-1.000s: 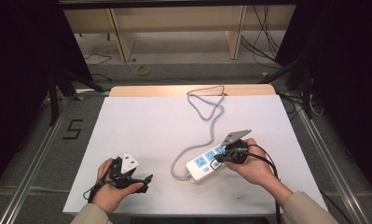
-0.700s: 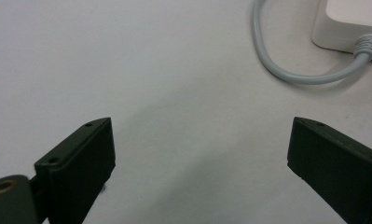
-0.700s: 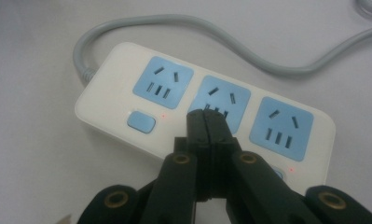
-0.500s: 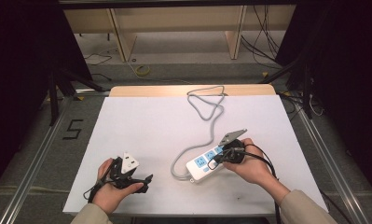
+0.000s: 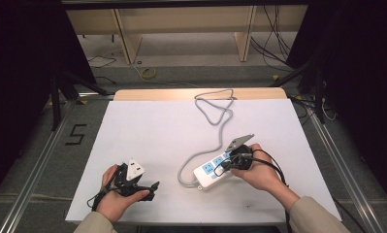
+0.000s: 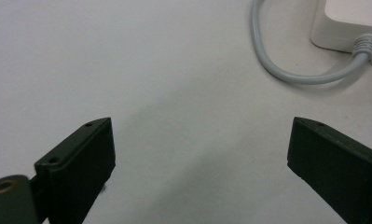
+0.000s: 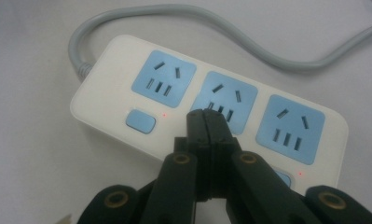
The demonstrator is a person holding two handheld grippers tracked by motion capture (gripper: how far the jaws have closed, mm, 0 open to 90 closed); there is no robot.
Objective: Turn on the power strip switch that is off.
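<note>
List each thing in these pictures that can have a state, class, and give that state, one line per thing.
Power strip: flat on the table, sockets up, nothing plugged in, small red lights lit.
Grey cable: attached to the strip, lying loosely looped.
Left claw: open, holding nothing.
Right claw: shut, tips over the middle socket.

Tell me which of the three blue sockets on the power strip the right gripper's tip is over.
The middle socket: the right gripper, fingers pressed together, overlaps its lower edge. The sockets on either side, one by the cord end, sit uncovered.
</note>
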